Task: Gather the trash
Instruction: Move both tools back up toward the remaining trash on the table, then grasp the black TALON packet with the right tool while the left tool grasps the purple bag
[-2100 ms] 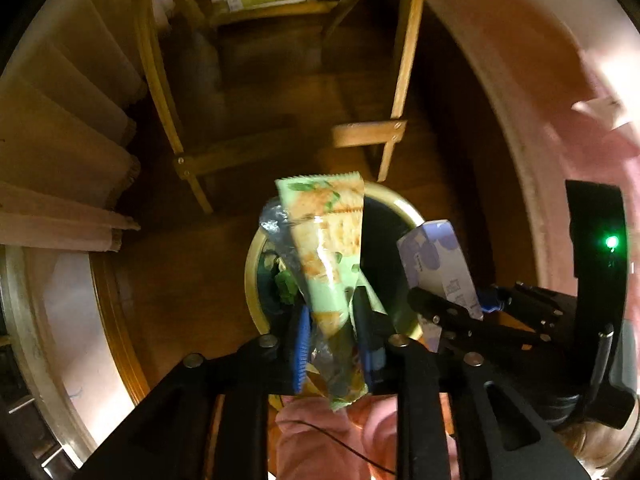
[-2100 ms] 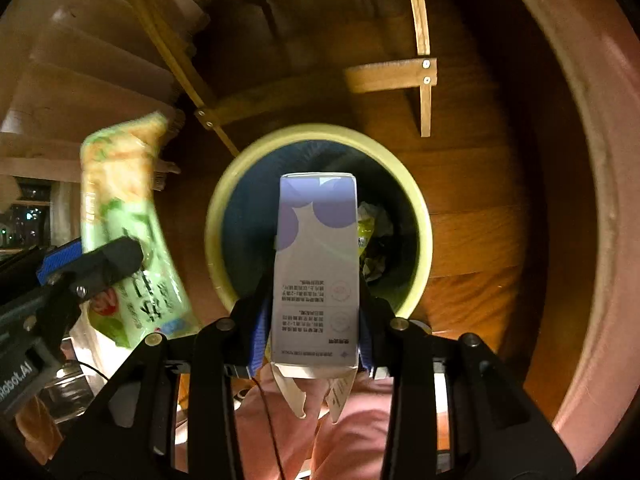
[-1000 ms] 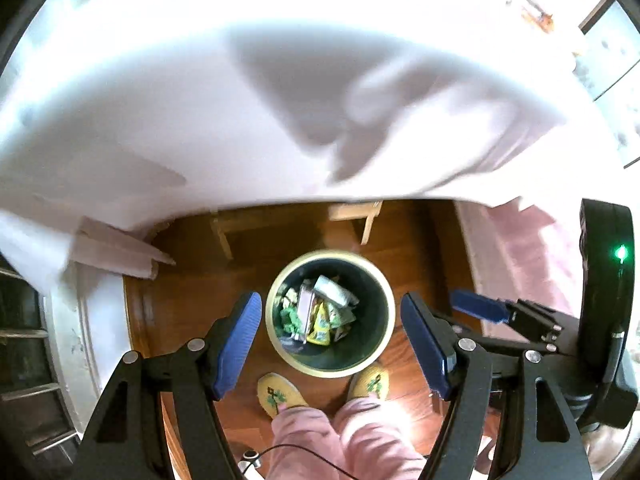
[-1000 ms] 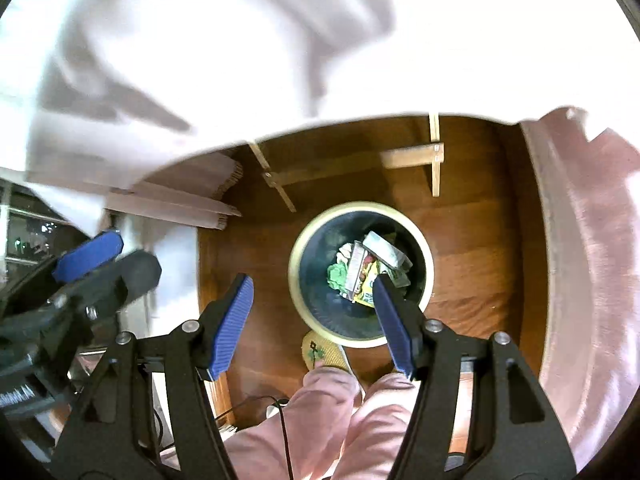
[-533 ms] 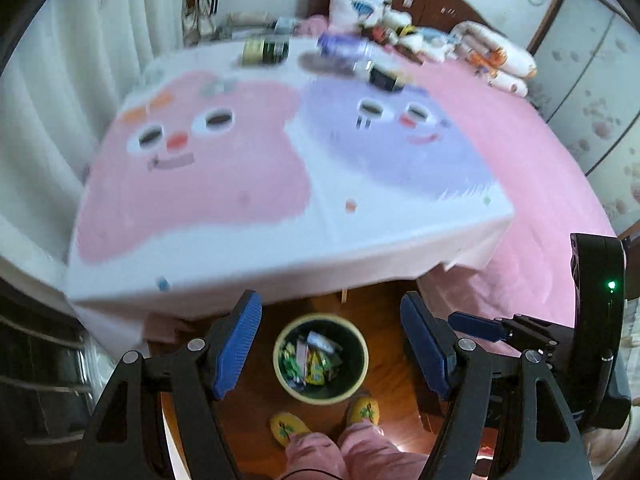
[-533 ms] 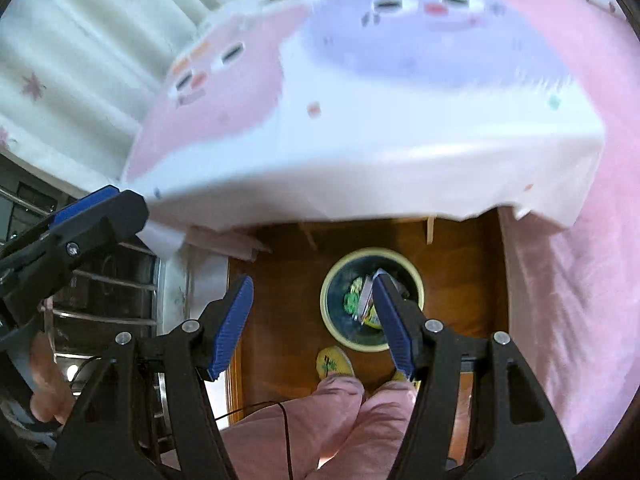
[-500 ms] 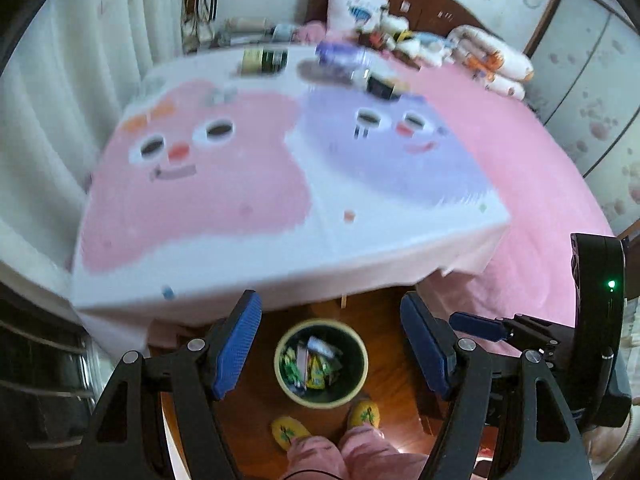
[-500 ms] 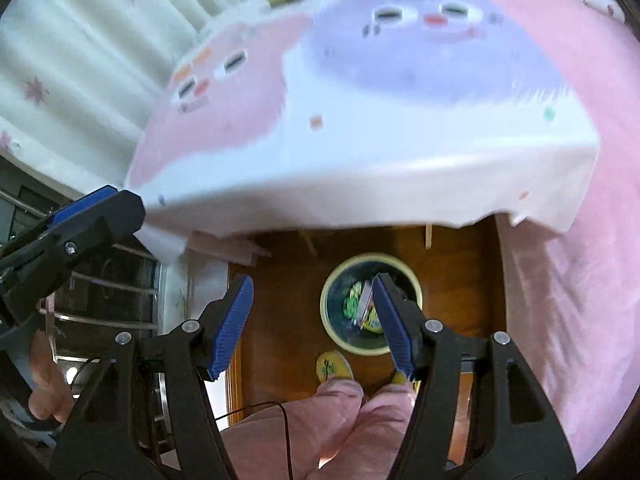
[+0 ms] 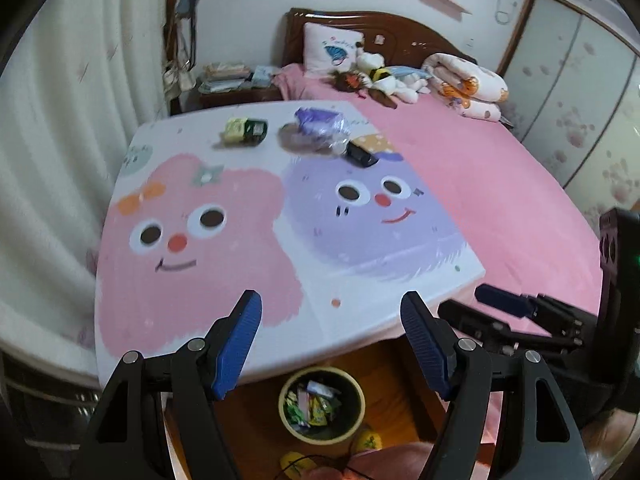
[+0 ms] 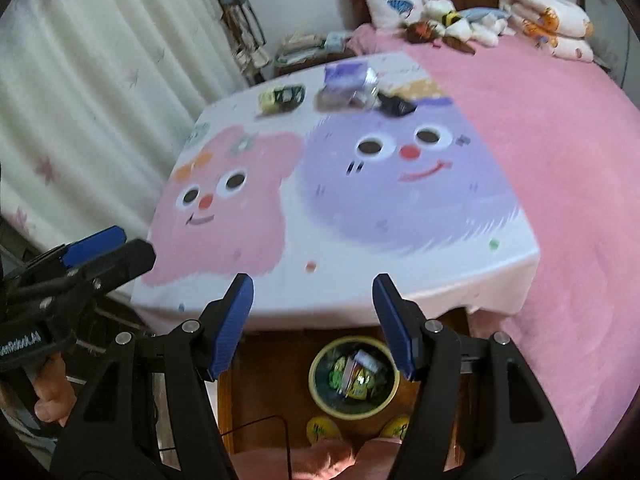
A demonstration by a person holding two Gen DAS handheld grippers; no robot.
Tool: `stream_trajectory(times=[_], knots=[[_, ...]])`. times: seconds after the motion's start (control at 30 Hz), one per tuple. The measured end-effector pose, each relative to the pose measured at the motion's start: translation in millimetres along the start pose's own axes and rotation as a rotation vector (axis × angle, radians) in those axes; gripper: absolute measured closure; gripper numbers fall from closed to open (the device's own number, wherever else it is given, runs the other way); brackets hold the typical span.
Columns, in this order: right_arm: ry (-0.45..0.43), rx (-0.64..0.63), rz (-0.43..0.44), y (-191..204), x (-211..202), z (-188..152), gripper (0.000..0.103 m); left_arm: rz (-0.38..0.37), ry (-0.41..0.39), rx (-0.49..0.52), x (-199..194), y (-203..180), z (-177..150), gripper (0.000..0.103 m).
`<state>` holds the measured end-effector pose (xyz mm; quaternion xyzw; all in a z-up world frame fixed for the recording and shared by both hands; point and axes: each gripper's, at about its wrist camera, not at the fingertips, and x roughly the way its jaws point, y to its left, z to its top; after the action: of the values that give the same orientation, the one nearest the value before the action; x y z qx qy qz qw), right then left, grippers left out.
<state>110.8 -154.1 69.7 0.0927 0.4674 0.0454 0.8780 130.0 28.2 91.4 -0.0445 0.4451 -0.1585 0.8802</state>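
Trash remains at the desk's (image 9: 360, 304) far edge: a green packet (image 9: 245, 129), a purple wrapper (image 9: 320, 122), a black item (image 9: 361, 155). My left tongs (image 9: 332, 344) and right tongs (image 10: 312, 320) hang spread and empty above the near edge; the bin (image 9: 322, 436) below holds wrappers.

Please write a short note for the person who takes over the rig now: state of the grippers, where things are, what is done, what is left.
Left gripper: open, empty, above the table's near edge.
Right gripper: open, empty, beside it.
Bin on the floor under the near edge already holds several wrappers.
Left on the table, far end: green packet, purple wrapper, black item.
Next, probably: reach across and bring these to the bin.
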Motion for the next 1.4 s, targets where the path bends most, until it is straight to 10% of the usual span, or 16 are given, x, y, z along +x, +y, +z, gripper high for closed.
stream_trajectory(times=[0.3,0.8,1.1,1.4], knots=[[-0.036,0.02,-0.029,-62,34,80,0.044,0.064,0.004,0.001,48,-11,64,0.03],[0.21,-0.069,0.089,-183,266,254,0.044,0.213,0.148,-0.183,265,-16,212,0.03],[0.312,-0.193,0.083,-176,360,279,0.044,0.228,0.173,-0.255,336,-1,267,0.03],[0.307,-0.281,0.126,-174,368,281,0.066,0.189,0.187,-0.313,383,8,317,0.03]])
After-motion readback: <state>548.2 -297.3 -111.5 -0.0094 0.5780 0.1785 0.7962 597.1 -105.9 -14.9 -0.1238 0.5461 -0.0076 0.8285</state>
